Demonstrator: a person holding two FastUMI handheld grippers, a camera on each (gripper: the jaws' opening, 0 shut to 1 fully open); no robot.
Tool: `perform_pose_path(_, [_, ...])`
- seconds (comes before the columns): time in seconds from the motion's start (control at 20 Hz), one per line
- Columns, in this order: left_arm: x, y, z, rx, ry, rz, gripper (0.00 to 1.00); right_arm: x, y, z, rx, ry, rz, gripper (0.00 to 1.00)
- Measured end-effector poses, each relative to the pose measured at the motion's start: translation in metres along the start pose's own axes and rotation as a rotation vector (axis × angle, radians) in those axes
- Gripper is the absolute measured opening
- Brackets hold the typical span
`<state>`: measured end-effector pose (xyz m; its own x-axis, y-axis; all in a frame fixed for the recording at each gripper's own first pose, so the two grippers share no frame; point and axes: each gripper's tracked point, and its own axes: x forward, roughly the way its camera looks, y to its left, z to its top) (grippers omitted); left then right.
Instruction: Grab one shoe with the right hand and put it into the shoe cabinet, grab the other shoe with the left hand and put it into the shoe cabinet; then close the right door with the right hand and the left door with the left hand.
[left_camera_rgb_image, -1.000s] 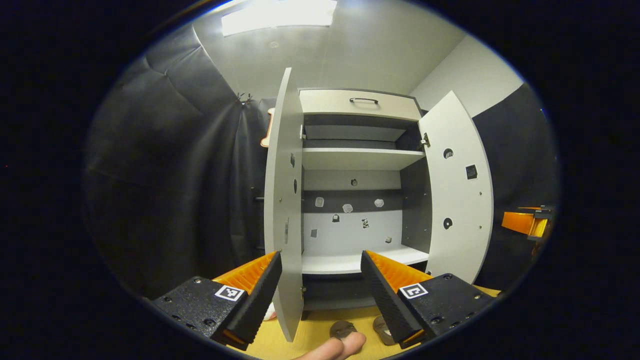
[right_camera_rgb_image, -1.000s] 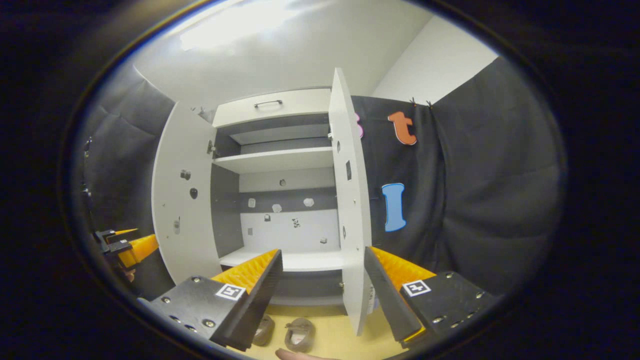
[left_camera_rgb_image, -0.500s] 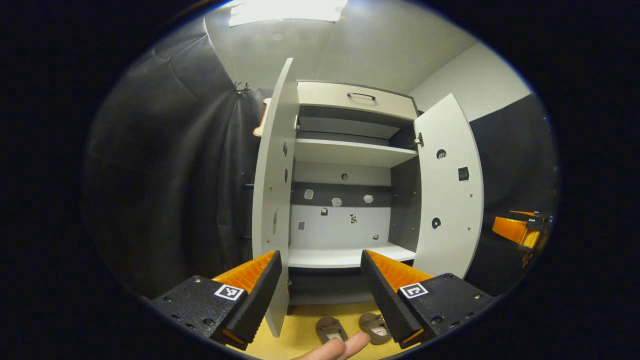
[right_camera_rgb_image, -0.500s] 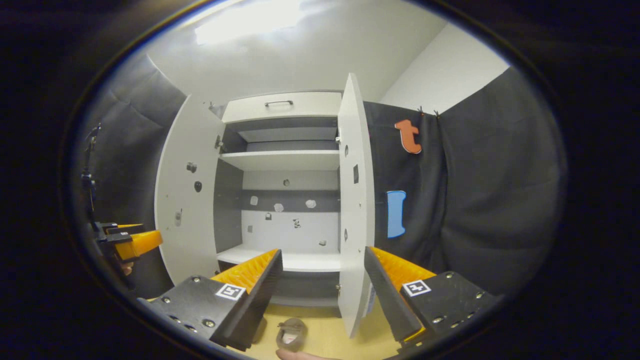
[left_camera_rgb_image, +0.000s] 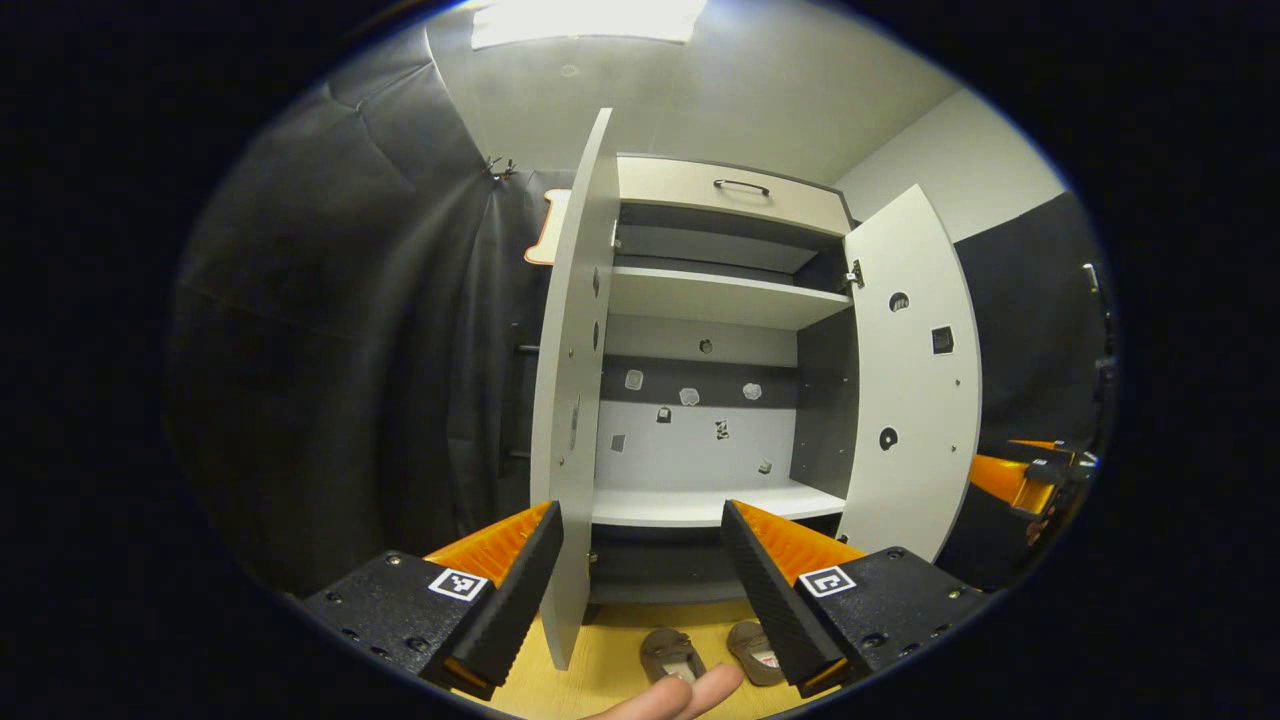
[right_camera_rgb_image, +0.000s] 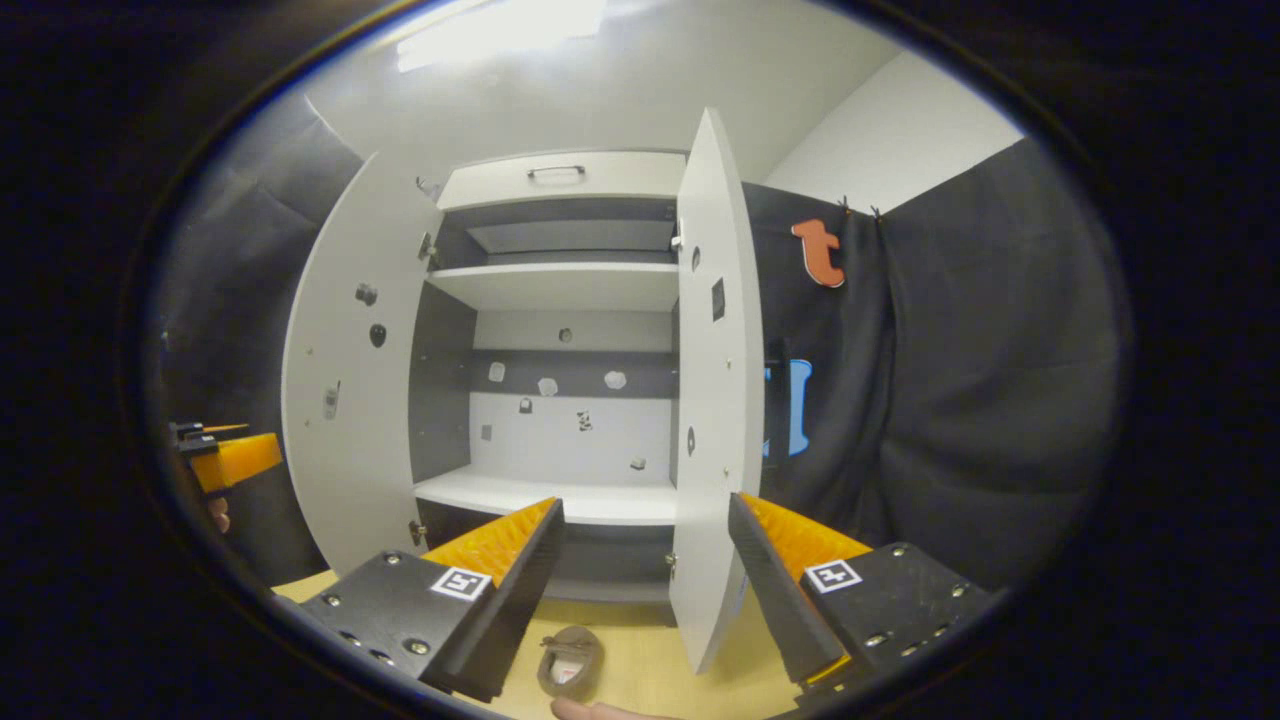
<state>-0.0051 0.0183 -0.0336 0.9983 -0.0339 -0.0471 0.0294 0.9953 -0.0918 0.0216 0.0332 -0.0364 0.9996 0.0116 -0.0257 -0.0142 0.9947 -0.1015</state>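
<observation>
In the left gripper view, my left gripper (left_camera_rgb_image: 640, 570) hangs wide open and empty before the open shoe cabinet (left_camera_rgb_image: 715, 300); two shoes (left_camera_rgb_image: 710, 652) sit on the floor below. In the right gripper view, my right gripper (right_camera_rgb_image: 645, 570) is equally wide, one shoe (right_camera_rgb_image: 570, 662) beneath, probably its target. I'd descend straight, straddling the shoe's sides.

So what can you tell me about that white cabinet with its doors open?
The shoe cabinet is a tall white unit, seemingly laminated board, with dark grey inner sides. Both doors, left door and right door, stand wide open. A drawer with a dark handle tops it. Two white shelves are bare. It stands on a yellowish floor, against black cloth.
</observation>
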Motion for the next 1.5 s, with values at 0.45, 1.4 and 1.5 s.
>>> perform_pose_path(0.45, [-0.001, -0.032, -0.011, 0.027, 0.003, -0.057, 0.97, 0.054, 0.057, -0.162, -0.013, 0.264, 0.098, 0.94])
perform_pose_path(1.4, [0.006, -0.02, -0.057, 0.026, 0.08, -0.044, 0.98, 0.073, 0.135, -0.424, 0.036, 0.708, 0.163, 0.78])
perform_pose_path(1.5, [0.006, -0.027, -0.059, 0.006, 0.082, -0.083, 0.98, 0.058, 0.146, -0.441, 0.048, 0.777, 0.191, 0.58])
